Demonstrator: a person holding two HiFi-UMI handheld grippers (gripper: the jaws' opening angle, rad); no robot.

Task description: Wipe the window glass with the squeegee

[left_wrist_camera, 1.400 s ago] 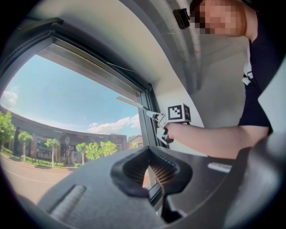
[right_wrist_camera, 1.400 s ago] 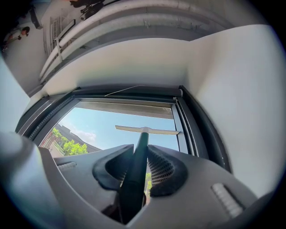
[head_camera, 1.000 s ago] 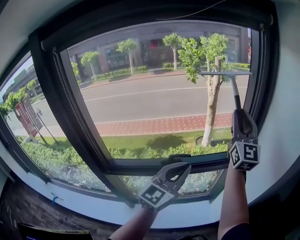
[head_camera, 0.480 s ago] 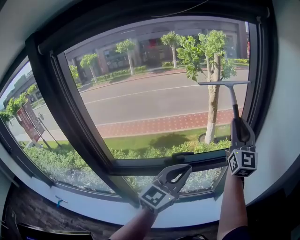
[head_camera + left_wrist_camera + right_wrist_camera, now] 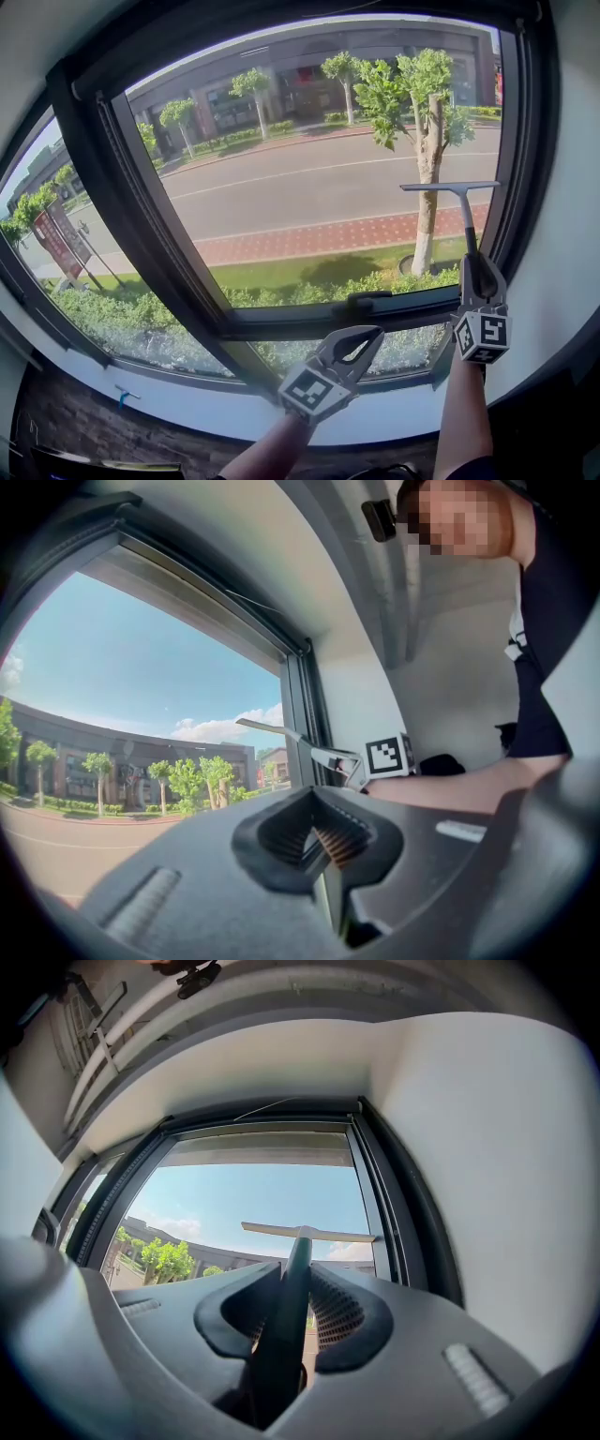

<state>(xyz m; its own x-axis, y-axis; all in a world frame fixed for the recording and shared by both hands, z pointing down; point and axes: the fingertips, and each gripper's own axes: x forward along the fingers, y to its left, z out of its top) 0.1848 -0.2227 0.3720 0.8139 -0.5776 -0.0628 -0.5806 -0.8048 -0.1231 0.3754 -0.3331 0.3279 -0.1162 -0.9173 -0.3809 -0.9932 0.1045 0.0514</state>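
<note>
The squeegee (image 5: 450,187) stands upright against the right part of the window glass (image 5: 309,187), its pale blade level about halfway up the pane. My right gripper (image 5: 476,267) is shut on its dark handle, just above the lower frame. In the right gripper view the handle runs between the jaws up to the blade of the squeegee (image 5: 307,1233), with the right gripper (image 5: 292,1283) clamped on it. My left gripper (image 5: 370,335) hangs lower, in front of the bottom frame, shut with nothing in it. The left gripper (image 5: 317,841) view also shows the squeegee (image 5: 272,730).
A thick dark mullion (image 5: 141,216) splits this pane from the left one. A window handle (image 5: 367,298) sits on the bottom frame near the left gripper. The white sill (image 5: 187,412) runs below, and a white wall (image 5: 562,281) closes in on the right.
The right gripper has drawn the squeegee downward along the right side of the glass. The left gripper has stayed in place.
</note>
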